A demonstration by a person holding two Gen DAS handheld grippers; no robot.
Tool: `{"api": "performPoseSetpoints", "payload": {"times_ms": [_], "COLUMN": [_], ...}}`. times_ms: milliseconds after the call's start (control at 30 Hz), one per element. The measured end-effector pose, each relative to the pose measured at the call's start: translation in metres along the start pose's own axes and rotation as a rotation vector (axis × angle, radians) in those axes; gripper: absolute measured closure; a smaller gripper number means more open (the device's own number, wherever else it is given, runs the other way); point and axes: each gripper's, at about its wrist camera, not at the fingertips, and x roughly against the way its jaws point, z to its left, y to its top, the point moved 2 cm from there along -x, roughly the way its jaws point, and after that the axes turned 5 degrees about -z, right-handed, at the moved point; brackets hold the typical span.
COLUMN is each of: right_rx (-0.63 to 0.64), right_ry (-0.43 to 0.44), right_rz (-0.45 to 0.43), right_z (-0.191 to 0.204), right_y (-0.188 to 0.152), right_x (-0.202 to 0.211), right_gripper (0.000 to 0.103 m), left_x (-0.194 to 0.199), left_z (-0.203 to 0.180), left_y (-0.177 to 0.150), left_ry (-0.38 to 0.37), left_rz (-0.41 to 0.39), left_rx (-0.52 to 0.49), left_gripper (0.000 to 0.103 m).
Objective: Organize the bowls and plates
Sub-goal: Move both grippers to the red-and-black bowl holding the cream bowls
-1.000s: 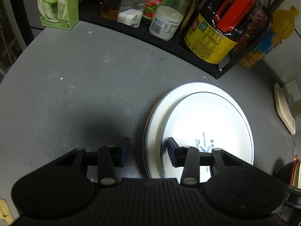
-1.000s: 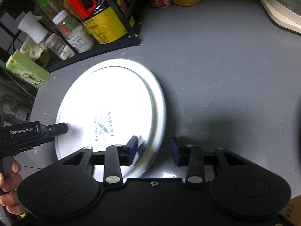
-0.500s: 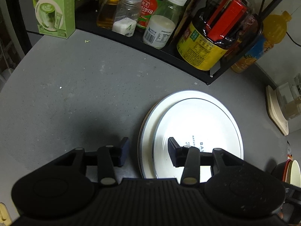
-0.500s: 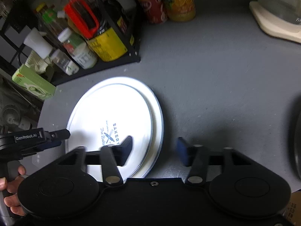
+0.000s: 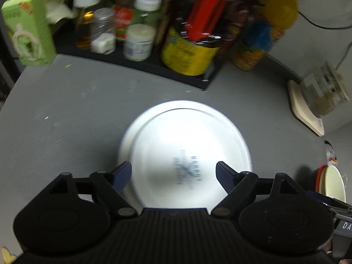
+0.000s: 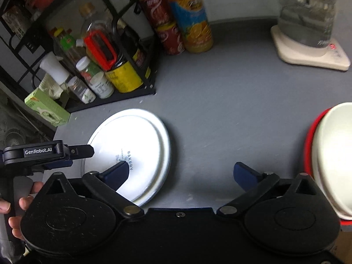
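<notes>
Two white plates lie stacked on the grey counter, the smaller one with blue "BAKERY" lettering (image 5: pixel 182 154) on top of the larger one (image 5: pixel 132 132); the stack also shows in the right wrist view (image 6: pixel 136 140). My left gripper (image 5: pixel 173 172) is open and empty, held above the near side of the stack. My right gripper (image 6: pixel 180 172) is open and empty above bare counter, right of the plates. A cream bowl (image 6: pixel 332 154) nested in a red bowl (image 6: pixel 308 145) stands at the right; it also shows in the left wrist view (image 5: pixel 332 184).
A black rack (image 6: pixel 123 96) with jars and bottles stands behind the plates, a green carton (image 5: pixel 28 33) at its left end. An orange juice bottle (image 6: pixel 191 17) and red cans (image 6: pixel 167 30) stand by the wall. A kettle on a cream base (image 6: pixel 308 55) is at the back right.
Both grippers have risen and pulled back from the plates, and both have opened wider. The left gripper now sits centred over the stack. The nested bowls have come into view at the right.
</notes>
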Motion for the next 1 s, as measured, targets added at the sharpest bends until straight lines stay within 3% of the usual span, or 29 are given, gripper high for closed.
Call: {"api": "performPoseSetpoints", "payload": {"times_ms": [533,1000], "right_rx": [-0.127,-0.21], "right_ry": [-0.071,-0.121], "right_rz": [-0.091,-0.182], "right_z": [-0.099,-0.182], "right_y": [0.007,0.008], "right_x": [0.07,0.11], "right_gripper": [0.0,0.0], "left_x": [-0.004,-0.015], "left_z": [-0.13,-0.234], "left_y": [-0.009,-0.035], "left_ry": [-0.161,-0.251], "left_rz": [0.022,0.069], "left_rx": [-0.18,-0.298], "left_gripper": [0.02,0.019]}}
